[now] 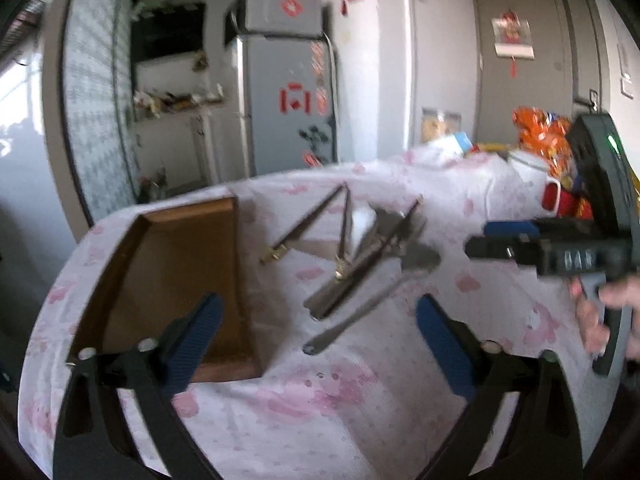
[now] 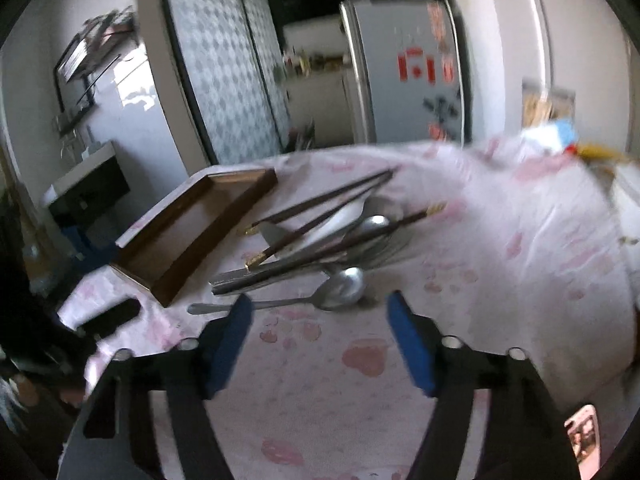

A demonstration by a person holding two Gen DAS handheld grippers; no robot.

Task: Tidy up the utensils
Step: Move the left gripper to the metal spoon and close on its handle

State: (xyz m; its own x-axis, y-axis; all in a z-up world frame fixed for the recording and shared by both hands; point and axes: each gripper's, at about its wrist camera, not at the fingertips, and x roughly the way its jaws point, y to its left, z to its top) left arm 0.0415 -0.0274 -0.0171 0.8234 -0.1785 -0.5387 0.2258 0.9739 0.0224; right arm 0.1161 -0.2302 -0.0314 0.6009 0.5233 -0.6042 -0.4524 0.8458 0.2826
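Spoon (image 2: 320, 294) on bench (image 2: 500, 240), long axis crosswise, bowl right, just ahead of right gripper (image 2: 318, 344). Left gripper (image 1: 316, 344) nearby. Both jaws apart, empty. Tray (image 2: 192, 228) left.

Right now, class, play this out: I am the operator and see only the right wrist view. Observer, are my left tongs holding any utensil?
Observer: No. The left tongs are open and grip nothing; the metal spoon lies on the tablecloth beyond them.
Operator: What is past the table's right end?
Observer: Orange snack packets, piled behind the right tongs.
Operator: Anything else near those tongs?
Observer: A hand wrapped around their handle.
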